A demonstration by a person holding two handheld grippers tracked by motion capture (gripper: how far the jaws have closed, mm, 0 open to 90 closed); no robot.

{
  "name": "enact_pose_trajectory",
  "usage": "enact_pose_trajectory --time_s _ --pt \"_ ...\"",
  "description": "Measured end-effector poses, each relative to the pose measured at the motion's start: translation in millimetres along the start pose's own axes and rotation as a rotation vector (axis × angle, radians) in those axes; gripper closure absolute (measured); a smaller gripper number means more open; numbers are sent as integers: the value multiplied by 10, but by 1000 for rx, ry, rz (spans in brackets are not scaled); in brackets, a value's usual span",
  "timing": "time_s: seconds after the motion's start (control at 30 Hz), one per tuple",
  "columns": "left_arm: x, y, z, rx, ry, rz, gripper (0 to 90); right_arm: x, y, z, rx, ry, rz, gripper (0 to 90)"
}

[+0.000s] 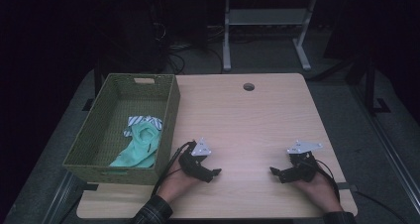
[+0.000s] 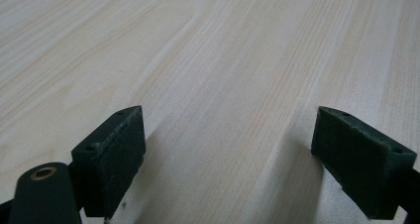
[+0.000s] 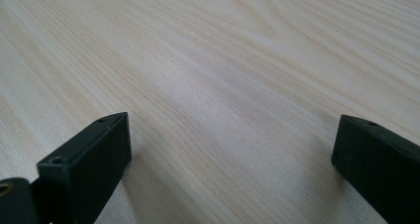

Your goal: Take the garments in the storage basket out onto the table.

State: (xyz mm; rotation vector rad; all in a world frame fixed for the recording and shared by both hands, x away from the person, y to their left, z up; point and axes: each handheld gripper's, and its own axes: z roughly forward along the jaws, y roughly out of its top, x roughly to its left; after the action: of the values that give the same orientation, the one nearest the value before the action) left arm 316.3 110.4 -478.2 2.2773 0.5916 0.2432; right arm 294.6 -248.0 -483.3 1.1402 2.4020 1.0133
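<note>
Both grippers rest low on the tabletop (image 1: 247, 120), the left gripper (image 1: 210, 173) and the right gripper (image 1: 276, 173), each with jaws spread wide and nothing between them. Over to the left, the green sock (image 1: 141, 145) lies inside the basket (image 1: 171, 115), nearer the left gripper.

A pale matt wood-grain table top (image 1: 247, 120) is seen, smooth and faintly streaked. A green woven wicker basket (image 1: 171, 110) looks rough; the mint-green cloth garment (image 1: 141, 147) inside appears soft and matt.
</note>
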Motion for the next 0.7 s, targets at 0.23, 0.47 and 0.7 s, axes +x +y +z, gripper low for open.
enact_pose_trajectory --time_s 0.23,0.47,0.7 --pt "7 31 -5 29 6 6 130 5 0 -2 4 0 7 17" --pt "36 95 -15 79 -7 -6 135 6 0 -2 4 0 8 17" --pt "70 133 -38 97 -1 -18 134 6 -3 -6 4 2 6 16"
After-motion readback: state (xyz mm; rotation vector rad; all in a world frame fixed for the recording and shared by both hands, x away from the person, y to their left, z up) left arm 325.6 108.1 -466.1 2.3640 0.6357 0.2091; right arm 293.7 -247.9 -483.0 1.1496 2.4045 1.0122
